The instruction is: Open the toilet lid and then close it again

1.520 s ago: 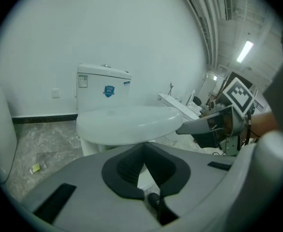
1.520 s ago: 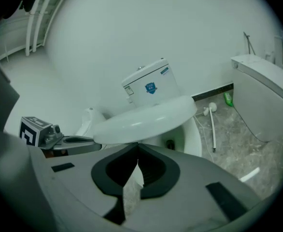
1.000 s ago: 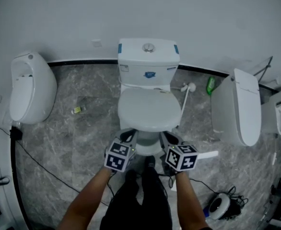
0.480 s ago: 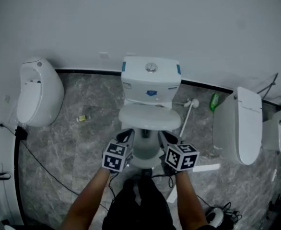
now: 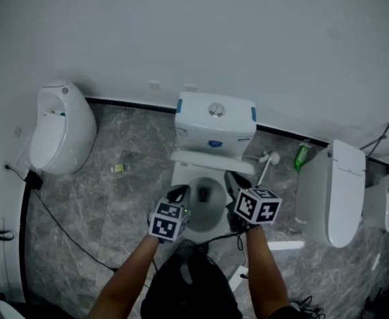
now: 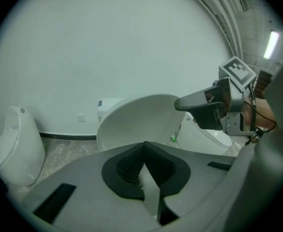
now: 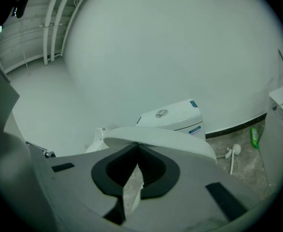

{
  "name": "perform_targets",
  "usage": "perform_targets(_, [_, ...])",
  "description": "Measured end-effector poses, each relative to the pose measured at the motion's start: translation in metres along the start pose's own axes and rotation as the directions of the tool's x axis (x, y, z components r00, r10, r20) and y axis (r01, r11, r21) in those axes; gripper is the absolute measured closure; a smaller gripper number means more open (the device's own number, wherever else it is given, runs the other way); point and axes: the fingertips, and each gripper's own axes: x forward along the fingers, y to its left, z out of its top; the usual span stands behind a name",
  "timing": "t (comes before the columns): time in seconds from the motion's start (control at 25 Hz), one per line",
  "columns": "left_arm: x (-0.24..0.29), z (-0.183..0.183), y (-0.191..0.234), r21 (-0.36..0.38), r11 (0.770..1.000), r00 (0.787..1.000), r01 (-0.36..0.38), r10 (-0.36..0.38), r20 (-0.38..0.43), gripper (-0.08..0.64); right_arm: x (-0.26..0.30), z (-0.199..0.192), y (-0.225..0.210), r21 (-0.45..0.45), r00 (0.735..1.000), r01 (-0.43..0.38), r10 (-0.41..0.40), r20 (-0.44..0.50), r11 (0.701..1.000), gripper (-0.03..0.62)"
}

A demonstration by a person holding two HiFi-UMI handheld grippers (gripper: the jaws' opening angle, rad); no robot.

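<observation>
The white toilet stands against the wall, its tank [image 5: 214,121] behind the exposed bowl [image 5: 204,205]. The lid [image 5: 208,159] is raised steeply and shows almost edge-on in the head view; in the left gripper view the lid [image 6: 136,122] is a broad tilted oval. My left gripper [image 5: 183,193] is shut and empty, just below the lid's left rim. My right gripper [image 5: 233,179] is shut too, its tips under the lid's rim [image 7: 161,137], with the tank [image 7: 173,116] behind. The right gripper [image 6: 202,103] also shows beside the lid.
A white urinal [image 5: 62,135] stands at the left, and another white toilet [image 5: 334,191] at the right. A toilet brush [image 5: 264,161] and a green bottle [image 5: 303,155] lie by the wall. A black cable [image 5: 55,218] runs across the marble floor, and a small yellow item [image 5: 118,168] lies there too.
The lid has swung up from flat on the seat to steeply raised, uncovering the bowl. Both grippers rose and moved forward with it, still shut.
</observation>
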Motion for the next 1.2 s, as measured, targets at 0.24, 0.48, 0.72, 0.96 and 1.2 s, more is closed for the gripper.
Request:
perform_targets(0.24, [0.002,0.007,0.008,-0.014,1.000,1.000,-0.013,0.013,-0.008,0.551,0.019,0.023,-0.013,0.020,1.000,0.006,-0.006,0.000,1.000,0.581])
perform_targets(0.48, [0.008,0.016,0.010,-0.020,0.999,1.000,-0.026,0.026,-0.016,0.551,0.034,0.043,-0.028,0.031,1.000,0.023,-0.023,-0.001,0.999,0.581])
perform_targets(0.72, [0.014,0.022,0.006,-0.022,0.999,0.999,-0.029,0.029,-0.024,0.551,0.046,0.054,-0.040,0.056,1.000,0.025,-0.024,-0.011,0.998,0.581])
perform_targets(0.96, [0.016,0.031,0.014,-0.017,0.999,0.999,-0.046,0.046,-0.029,0.551,0.058,0.069,-0.051,0.083,1.000,0.011,-0.010,-0.011,0.996,0.581])
perform_targets(1.2, [0.014,0.038,0.018,-0.018,0.998,0.998,-0.064,0.064,-0.027,0.551,0.065,0.078,-0.057,0.095,1.000,0.010,-0.008,-0.017,0.995,0.581])
